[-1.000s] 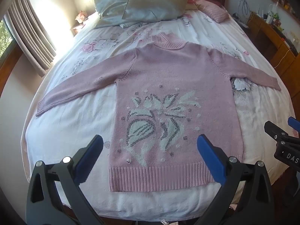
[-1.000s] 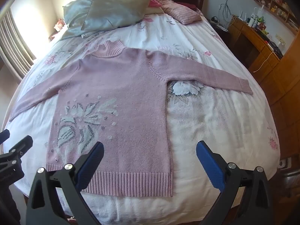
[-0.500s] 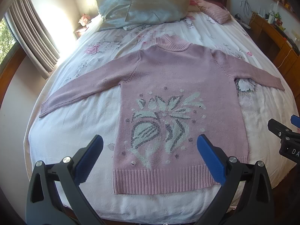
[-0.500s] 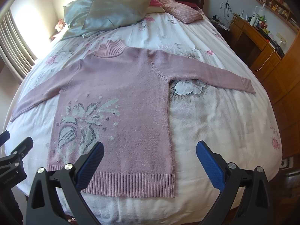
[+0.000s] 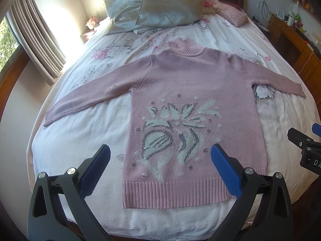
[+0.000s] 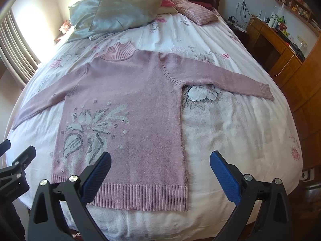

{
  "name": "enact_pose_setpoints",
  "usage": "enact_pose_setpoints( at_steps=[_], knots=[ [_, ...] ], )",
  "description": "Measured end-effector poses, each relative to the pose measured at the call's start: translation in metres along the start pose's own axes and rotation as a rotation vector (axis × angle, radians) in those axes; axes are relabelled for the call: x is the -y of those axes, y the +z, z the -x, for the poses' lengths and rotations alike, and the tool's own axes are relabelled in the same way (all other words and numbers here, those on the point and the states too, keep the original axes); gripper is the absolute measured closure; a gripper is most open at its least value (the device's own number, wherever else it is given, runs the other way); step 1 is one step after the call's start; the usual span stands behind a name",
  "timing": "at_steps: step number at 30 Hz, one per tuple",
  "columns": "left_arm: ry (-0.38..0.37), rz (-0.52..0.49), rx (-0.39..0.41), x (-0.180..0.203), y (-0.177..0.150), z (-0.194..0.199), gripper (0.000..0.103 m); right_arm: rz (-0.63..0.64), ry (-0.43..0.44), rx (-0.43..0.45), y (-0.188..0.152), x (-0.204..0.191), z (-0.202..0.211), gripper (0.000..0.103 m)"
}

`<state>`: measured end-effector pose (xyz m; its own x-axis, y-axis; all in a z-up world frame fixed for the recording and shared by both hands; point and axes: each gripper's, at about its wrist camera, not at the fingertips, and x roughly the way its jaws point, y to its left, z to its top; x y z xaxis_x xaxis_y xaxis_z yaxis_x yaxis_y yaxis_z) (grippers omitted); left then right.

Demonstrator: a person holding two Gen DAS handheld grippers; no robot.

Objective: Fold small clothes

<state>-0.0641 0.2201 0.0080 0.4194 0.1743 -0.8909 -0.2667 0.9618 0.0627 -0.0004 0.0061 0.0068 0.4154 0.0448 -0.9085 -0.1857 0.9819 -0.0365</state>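
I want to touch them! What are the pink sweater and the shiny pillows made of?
The pink sweater looks like soft knitted yarn, maybe wool or acrylic: you can see ribbed bands at its hem and collar and a flower pattern knitted in. The silvery pillows look like smooth satin, since they shine in the sunlight, though that is a guess.

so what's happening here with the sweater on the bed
A person holds a gripper in each hand over a pink sweater spread flat on the bed, sleeves out to both sides. The left gripper and right gripper are both open and empty, near the hem. No fold has been made yet.
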Motion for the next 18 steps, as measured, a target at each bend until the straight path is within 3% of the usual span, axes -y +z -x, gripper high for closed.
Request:
enact_pose_setpoints(
  at_steps=[18],
  knots=[
    [0.009, 0.007, -0.007, -0.0026, -0.0029, -0.0033, 0.004, 0.004, 0.002, -0.001, -0.0022, -0.0022, -0.0023, 0.004]
  ],
)
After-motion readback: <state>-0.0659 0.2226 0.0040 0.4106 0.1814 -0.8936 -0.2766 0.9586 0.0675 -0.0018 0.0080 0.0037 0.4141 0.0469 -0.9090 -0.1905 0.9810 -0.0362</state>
